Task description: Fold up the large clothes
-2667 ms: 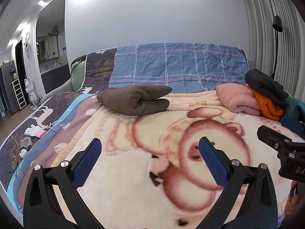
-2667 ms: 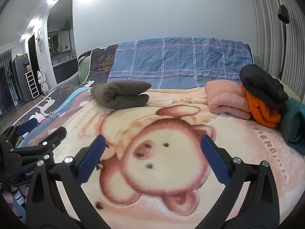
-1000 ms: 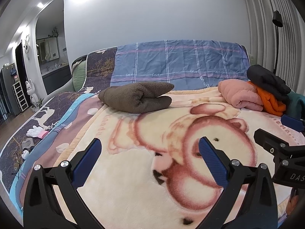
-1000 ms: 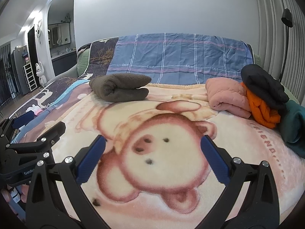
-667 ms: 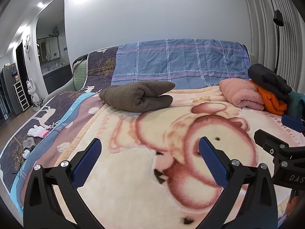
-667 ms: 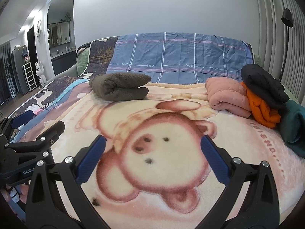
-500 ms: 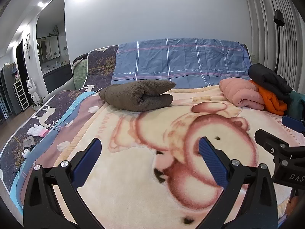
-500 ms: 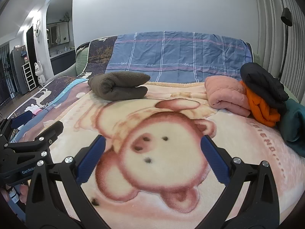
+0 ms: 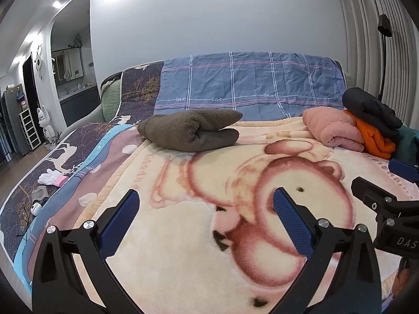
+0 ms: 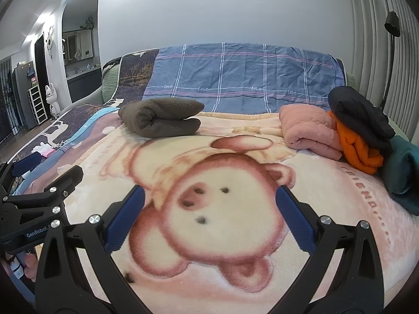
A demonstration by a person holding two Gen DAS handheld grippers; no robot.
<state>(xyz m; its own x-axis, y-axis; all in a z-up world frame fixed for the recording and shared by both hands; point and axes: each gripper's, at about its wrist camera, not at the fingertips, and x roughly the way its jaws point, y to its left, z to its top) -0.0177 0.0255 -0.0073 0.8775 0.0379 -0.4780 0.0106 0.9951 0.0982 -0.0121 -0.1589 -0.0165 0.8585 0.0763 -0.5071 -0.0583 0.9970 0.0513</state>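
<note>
A folded brown fleece garment [image 9: 192, 132] [image 10: 161, 120] lies at the far left of the pig-print blanket [image 9: 183, 235] [image 10: 209, 235]. At the far right sits a pile: a rolled pink quilted garment [image 9: 331, 130] [image 10: 309, 130], an orange one [image 9: 374, 138] [image 10: 358, 146], a black one [image 9: 369, 108] [image 10: 358, 112] on top, and a teal one [image 10: 403, 175]. My left gripper [image 9: 207, 212] and my right gripper [image 10: 209, 212] both hover open over the near blanket, holding nothing. Each one shows at the edge of the other's view.
A blue plaid sheet [image 9: 248, 83] covers the headboard end. White gloves and small items [image 9: 52, 178] lie on the dark bedspread at the left edge. A floor lamp [image 9: 383, 52] stands by the ribbed wall on the right; a doorway and shelves lie far left.
Both views have shifted slightly, so the garments sit a little higher and the bed looks a little nearer. Both grippers stay open and empty; no garment has moved.
</note>
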